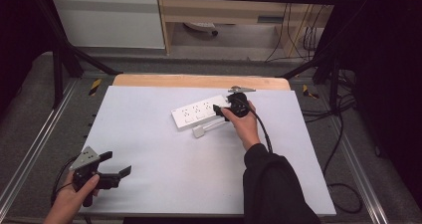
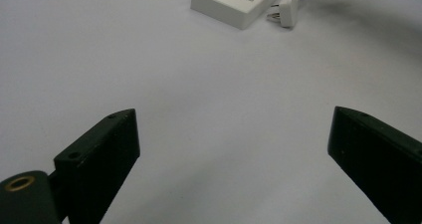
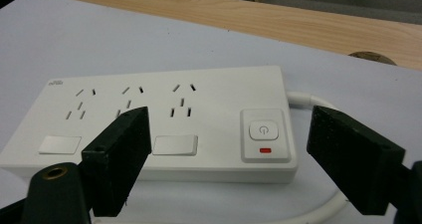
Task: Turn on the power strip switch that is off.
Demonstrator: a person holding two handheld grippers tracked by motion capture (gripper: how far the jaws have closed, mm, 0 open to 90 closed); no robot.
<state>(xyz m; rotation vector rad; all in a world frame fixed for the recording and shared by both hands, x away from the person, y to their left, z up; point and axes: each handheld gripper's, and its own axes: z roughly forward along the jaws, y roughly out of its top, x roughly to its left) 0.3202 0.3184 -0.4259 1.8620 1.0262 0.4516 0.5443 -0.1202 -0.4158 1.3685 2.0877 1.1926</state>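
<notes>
A white power strip (image 1: 199, 112) lies near the middle back of the white table (image 1: 164, 164), its sockets facing up. Its power button (image 3: 264, 132) shows a red light below it. A white plug (image 1: 200, 131) on a white cable (image 3: 318, 211) lies just in front of the strip. My right gripper (image 1: 222, 109) is open, hovering at the strip's right end, with the button end (image 3: 234, 134) between its jaws in the right gripper view. My left gripper (image 1: 115, 165) is open over the bare table at the front left, far from the strip (image 2: 239, 2) and plug (image 2: 287, 10).
A wooden strip (image 1: 199, 80) borders the table's far edge. A metal clip (image 1: 241, 89) lies there. Black frame legs (image 1: 62, 59) and floor cables (image 1: 343, 134) flank the table. A wooden cabinet (image 1: 224, 15) stands behind.
</notes>
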